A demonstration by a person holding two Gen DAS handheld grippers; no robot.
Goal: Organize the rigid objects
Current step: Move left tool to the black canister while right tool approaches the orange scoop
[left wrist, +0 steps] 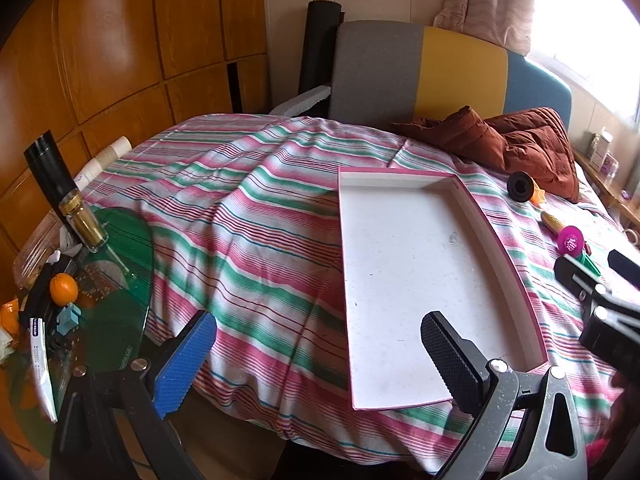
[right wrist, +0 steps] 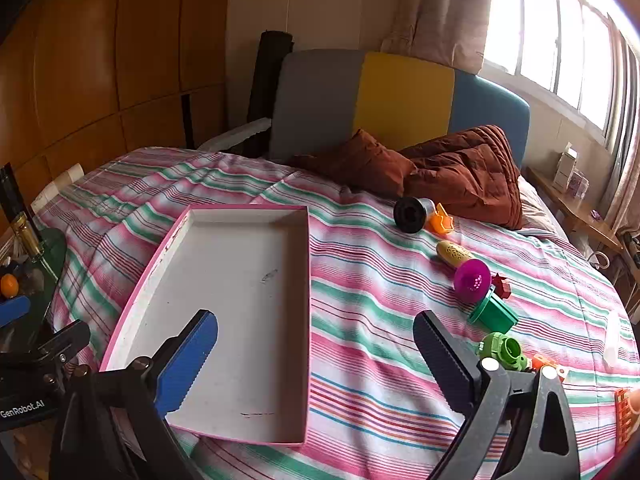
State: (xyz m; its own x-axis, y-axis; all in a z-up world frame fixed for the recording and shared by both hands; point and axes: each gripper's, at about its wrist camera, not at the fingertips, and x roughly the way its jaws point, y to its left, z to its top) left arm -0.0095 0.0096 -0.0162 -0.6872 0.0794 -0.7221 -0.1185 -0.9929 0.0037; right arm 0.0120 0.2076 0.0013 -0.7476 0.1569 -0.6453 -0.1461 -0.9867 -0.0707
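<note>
I held both the left gripper [left wrist: 318, 354] and right gripper [right wrist: 316, 356] with jaws apart, empty, near the tray [right wrist: 236, 280]; toys [right wrist: 472, 276] lay right.

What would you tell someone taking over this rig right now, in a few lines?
Left gripper: open, holding nothing, above the near end of the tray.
Right gripper: open, holding nothing, over the bedspread just right of the tray.
Tray holds nothing.
Toys lie on the bedspread to its right: black spool, orange piece, yellow cylinder, magenta cup, dark green cup, light green piece.
Done: nothing visible. Left: presumably move every toy into the tray.
</note>
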